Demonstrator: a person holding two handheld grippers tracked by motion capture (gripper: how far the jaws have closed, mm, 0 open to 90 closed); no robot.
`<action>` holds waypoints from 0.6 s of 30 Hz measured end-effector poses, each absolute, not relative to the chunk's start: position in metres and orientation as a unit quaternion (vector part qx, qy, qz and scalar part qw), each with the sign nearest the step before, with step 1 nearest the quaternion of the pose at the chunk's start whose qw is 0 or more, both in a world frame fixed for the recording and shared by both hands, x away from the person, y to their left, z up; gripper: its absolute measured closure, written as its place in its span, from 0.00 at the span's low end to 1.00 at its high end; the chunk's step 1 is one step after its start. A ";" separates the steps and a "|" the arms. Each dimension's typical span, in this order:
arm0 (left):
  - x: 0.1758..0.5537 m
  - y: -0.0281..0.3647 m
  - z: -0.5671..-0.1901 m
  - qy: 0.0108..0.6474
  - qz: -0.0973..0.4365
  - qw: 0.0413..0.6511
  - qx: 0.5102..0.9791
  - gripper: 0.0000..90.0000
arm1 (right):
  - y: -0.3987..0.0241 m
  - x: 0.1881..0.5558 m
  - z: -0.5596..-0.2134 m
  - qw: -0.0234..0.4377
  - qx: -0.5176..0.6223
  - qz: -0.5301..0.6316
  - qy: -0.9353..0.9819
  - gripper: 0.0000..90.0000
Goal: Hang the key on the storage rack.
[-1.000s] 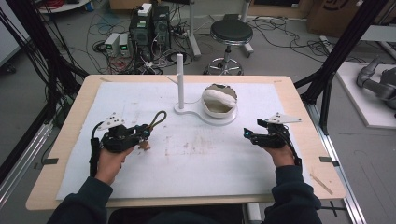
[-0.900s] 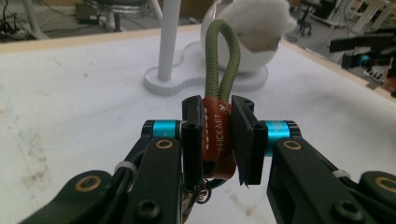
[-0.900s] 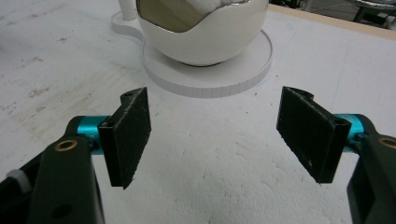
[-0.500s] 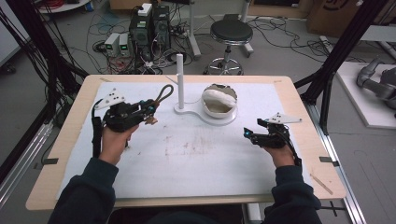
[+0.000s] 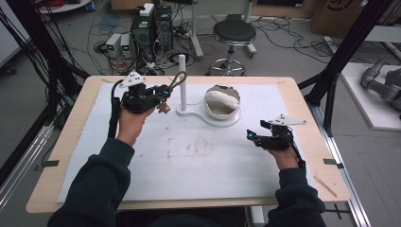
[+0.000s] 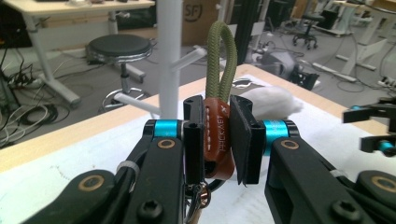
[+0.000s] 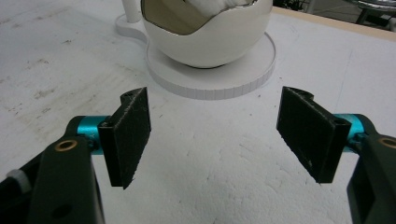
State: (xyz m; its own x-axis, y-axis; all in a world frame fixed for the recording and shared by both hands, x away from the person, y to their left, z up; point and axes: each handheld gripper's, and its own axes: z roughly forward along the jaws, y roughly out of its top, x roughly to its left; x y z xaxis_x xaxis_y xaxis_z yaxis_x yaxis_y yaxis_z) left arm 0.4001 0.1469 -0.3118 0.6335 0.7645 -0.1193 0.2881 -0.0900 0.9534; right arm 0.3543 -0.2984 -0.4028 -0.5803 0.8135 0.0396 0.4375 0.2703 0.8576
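While my right gripper (image 5: 259, 135) rests with jaws apart, my left gripper (image 6: 218, 140) clamps the keychain's brown leather tab (image 6: 217, 135), olive cord loop (image 6: 222, 56) upright toward the white peg stand (image 5: 182, 80), likely for hanging.

Dark navy long sleeves (image 5: 101, 182) cover both forearms. Each black two-jaw gripper, left (image 6: 217, 140) and right (image 7: 217, 140), has flat rough black pads (image 7: 132, 133), turquoise metal collars, brass-ringed pivots, a grey three-cornered top plate (image 5: 133, 79) and a trailing black cable (image 5: 112, 116).
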 end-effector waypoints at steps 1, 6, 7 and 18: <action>0.402 0.147 -0.313 0.376 0.211 0.561 0.706 0.84 | -0.298 0.354 -0.403 0.210 0.407 0.447 0.768 0.29; 0.413 0.146 -0.321 0.397 0.210 0.550 0.704 0.85 | -0.298 0.355 -0.404 0.209 0.406 0.447 0.770 0.29; 0.415 0.146 -0.323 0.403 0.210 0.548 0.702 0.85 | -0.298 0.355 -0.404 0.210 0.404 0.446 0.771 0.29; 0.432 0.134 -0.331 0.401 0.217 0.516 0.725 0.84 | -0.298 0.355 -0.404 0.208 0.403 0.447 0.771 0.29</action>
State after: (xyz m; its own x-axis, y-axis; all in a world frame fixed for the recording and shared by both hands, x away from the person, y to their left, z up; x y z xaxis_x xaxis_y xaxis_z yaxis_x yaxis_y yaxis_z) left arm 0.4320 0.1342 -0.3310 0.5836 0.8060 -0.0992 0.3582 -0.1459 0.9222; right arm 0.3550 -0.2981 -0.4042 -0.5890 0.8071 0.0397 0.4361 0.2761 0.8565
